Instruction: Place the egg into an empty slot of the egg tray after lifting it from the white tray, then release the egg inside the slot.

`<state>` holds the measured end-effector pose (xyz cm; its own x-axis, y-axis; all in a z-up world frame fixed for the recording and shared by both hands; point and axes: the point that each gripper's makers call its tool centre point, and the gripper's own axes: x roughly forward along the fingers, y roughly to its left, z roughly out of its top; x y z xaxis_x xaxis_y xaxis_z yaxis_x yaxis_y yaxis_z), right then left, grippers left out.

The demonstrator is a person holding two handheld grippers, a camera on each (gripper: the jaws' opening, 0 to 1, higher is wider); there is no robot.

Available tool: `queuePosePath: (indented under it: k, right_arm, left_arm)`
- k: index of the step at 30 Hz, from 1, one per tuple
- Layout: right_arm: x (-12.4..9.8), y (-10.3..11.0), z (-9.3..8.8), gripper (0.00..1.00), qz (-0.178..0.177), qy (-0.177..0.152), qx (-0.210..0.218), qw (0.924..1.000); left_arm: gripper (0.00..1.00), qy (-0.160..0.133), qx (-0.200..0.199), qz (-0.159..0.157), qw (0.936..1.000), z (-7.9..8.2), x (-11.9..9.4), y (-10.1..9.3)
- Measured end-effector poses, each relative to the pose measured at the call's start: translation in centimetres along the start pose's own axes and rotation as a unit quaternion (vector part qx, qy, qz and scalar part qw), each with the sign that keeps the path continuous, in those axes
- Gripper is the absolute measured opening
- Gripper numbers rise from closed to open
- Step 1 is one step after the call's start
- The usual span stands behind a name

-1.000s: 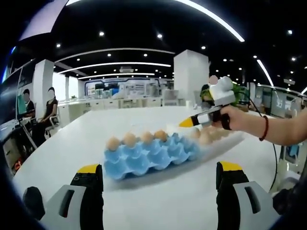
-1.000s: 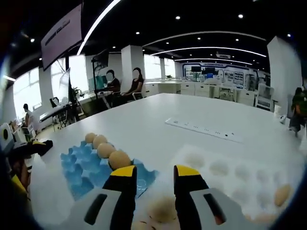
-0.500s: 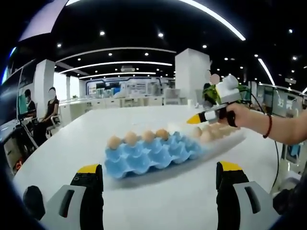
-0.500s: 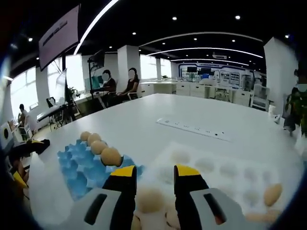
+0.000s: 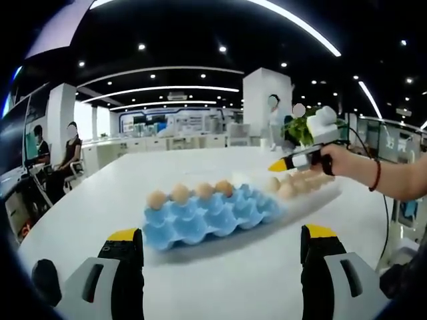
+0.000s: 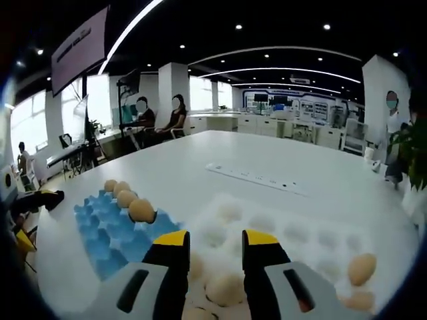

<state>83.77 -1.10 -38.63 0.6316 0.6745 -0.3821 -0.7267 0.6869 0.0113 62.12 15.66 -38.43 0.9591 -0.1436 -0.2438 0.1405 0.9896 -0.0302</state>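
Left tongs (image 5: pixel 223 250): held low over the counter (image 5: pixel 220 280) with the yellow-tipped jaws spread wide and nothing between them. They sit well back from the trays, which looks like a waiting pose that leaves the work to the other hand.

Egg tray (image 5: pixel 208 215): blue, on the counter ahead of the left tongs. Four brown eggs fill its far row; the near cups are bare, so there are free slots on the side easiest to reach.

Egg row in right gripper view: the same blue egg tray (image 6: pixel 110 230) lies to the left, with the nearest of its eggs (image 6: pixel 141 210) at the end next to the white tray.

Right tongs (image 6: pixel 215 257): hovering just above the near part of the white tray, jaws parted with a narrow gap and clasping nothing. In the left gripper view these tongs (image 5: pixel 283 163) show in the person's hand (image 5: pixel 333 161), tip aimed down at the white tray's eggs, which reads as lining up for a pick.

Target egg (image 6: pixel 225 289): my guess at the one to be lifted; it lies in the white tray under the gap between the right jaws, not yet gripped.

White tray (image 6: pixel 313 243): butts against the blue one, keeping the carry short. Many of its cups are bare; one egg (image 6: pixel 361 268) sits far to the right.

Power strip (image 6: pixel 253 180): lies farther back on the counter, well apart from both trays.
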Motion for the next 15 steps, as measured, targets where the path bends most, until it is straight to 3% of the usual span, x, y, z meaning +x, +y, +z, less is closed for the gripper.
queuePosePath:
  k: [15]
  right_arm:
    - [-0.9, -2.6, -0.2, 0.33, -0.024, 0.002, 0.000, 0.9997]
  left_arm:
    - [1.00, 0.000, 0.002, 0.000, 1.0000, 0.0, 0.2, -0.1]
